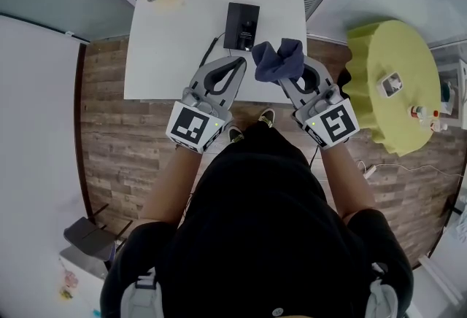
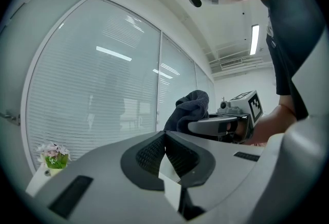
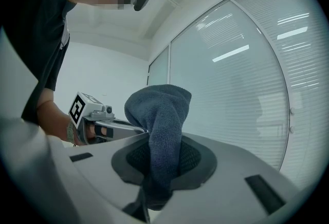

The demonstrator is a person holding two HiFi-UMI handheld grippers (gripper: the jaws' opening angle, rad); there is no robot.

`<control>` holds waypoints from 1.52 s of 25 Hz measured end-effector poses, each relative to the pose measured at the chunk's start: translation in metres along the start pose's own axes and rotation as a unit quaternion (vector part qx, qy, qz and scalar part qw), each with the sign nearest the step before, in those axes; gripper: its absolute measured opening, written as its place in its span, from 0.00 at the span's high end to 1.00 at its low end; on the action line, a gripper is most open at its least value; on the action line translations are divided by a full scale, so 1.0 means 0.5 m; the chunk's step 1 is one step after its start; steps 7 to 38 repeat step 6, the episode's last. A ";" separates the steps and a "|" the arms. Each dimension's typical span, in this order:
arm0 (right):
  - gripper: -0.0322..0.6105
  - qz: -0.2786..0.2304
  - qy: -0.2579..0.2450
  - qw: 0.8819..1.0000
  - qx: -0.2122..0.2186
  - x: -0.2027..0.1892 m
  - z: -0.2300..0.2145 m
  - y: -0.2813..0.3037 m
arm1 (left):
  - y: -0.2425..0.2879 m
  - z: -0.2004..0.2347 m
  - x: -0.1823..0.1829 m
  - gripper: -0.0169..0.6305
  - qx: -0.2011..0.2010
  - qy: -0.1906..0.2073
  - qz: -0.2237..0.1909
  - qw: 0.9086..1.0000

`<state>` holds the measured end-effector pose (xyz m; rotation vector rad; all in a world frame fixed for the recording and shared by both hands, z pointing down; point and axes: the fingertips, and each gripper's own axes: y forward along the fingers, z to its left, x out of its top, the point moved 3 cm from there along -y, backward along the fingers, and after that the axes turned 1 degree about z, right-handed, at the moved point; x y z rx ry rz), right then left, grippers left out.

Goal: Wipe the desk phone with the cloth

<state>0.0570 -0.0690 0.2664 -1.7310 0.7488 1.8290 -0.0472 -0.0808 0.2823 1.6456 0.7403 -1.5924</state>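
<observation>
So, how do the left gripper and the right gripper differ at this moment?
The right gripper is shut on the dark blue cloth; the left gripper is shut on nothing. In the head view the cloth hides the right gripper's tips, while the left gripper's tips show bare. Both hover over the table edge.

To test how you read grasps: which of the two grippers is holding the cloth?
The right gripper: its jaws are shut on the dark blue cloth. The left gripper has its jaws shut on nothing.
</observation>
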 end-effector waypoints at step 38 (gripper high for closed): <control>0.82 0.001 -0.003 1.000 -0.002 0.002 0.003 -0.002 | -0.005 0.000 0.001 0.96 0.000 -0.002 -0.002 1.000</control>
